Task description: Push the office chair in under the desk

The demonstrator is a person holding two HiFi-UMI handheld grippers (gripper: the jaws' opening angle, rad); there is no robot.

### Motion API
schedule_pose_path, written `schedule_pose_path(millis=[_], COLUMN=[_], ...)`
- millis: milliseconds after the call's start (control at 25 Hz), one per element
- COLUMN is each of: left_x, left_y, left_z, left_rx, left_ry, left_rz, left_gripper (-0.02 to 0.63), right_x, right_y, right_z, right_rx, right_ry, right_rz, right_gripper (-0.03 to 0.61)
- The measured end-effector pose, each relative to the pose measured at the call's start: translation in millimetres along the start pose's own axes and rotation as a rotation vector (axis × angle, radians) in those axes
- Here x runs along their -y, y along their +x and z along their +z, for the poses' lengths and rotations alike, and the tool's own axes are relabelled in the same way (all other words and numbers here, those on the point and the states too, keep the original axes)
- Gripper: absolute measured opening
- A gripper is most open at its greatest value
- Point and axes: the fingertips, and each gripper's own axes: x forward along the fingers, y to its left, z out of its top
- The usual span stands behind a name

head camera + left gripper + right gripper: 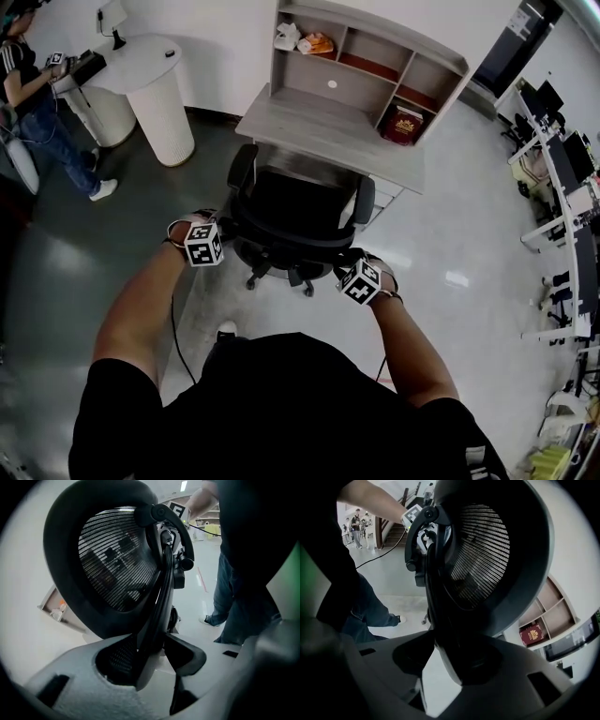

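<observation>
The office chair [298, 208] is standing on the pale floor [450, 244] just near of the bench [309, 127]. Its backrest is facing the person, and its two armrests are reaching the bench's near edge. Its wheeled base is showing below the seat, on the near side.

The left gripper [214, 230] is sitting at the left end of the backrest's top rim and the right gripper [354, 267] at the right end. Both are pointing steeply down.

In the left gripper view the dark rim is running down between the fingers [65, 686], which are clenching on it from either side, with the mesh of the backrest rising above them. In the right gripper view the fingers [543, 686] are likewise clenching on the rim of the backrest. Each gripper view is also showing the other gripper's marker cube at the opposite end of the rim.

A shelf unit [370, 56] is rising from the far part of the bench. A red book [405, 125] is leaning in its lower right compartment and an orange packet [319, 43] is lying in the upper left one. At the far left another person [37, 103] is standing beside a round white table [155, 89].
</observation>
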Motion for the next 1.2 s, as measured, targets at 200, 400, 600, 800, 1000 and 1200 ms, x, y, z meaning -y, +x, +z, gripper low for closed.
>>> schedule_pose_path(millis=[200,400,600,800,1000,1200], left_x=[-9.1,-19.2,-23.3,-25.1,-29.8,-31.5], left_y=[6.9,3.8,5.5,6.3,11.4,10.4], left_z=[-1.5,-7.7,-11.8,-11.1,-7.2,-6.0], left_rx=[0.015,0.030,0.040,0.052,0.062,0.057], left_ry=[0.016,0.040,0.059,0.071,0.077,0.070], left_rz=[-0.008,-0.021,-0.016,-0.014,0.011,0.023], left_gripper=[0.193,0.193,0.192,0.192,0.190,0.190], right_x=[7.8,9.3,7.0,10.5,20.3,22.2], right_y=[4.1,3.9,6.9,8.6,12.5,10.3], right_z=[0.9,10.9,13.0,14.5,8.2,10.1], right_rx=[-0.008,-0.014,-0.024,-0.011,-0.019,-0.020], right_ry=[0.024,0.047,0.052,0.041,0.055,0.059], right_rz=[-0.013,-0.017,-0.020,-0.047,-0.059,-0.054], right_gripper=[0.183,0.183,0.183,0.186,0.192,0.192])
